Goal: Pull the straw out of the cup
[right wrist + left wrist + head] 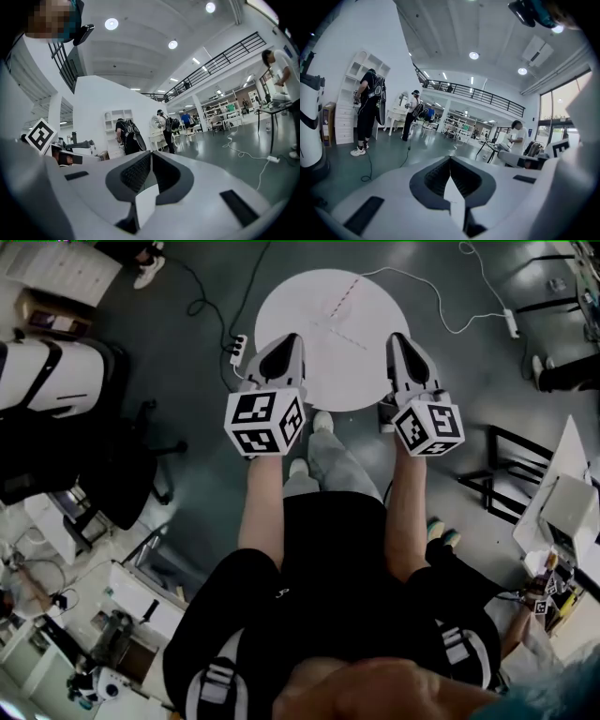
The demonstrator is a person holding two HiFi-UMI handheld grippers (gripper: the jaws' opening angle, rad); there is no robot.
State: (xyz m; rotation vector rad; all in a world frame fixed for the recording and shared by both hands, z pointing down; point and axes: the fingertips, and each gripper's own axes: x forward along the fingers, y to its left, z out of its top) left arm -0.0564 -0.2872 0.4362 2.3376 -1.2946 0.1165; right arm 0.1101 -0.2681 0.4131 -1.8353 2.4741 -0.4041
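Note:
No cup shows in any view. On the round white table (323, 371) lies a thin red-and-white striped straw (343, 300), near the far edge. My left gripper (289, 339) hangs over the table's near left part, jaws shut with nothing between them. My right gripper (399, 337) hangs over the near right edge, shut and empty too. Both gripper views look out level across a large hall: the left gripper (450, 157) and the right gripper (151, 153) show their jaw tips pressed together.
A power strip (237, 345) and cables lie on the grey floor left of the table. A black chair (112, 474) stands at the left, white desks (562, 493) at the right. People (368, 112) stand by shelves far across the hall.

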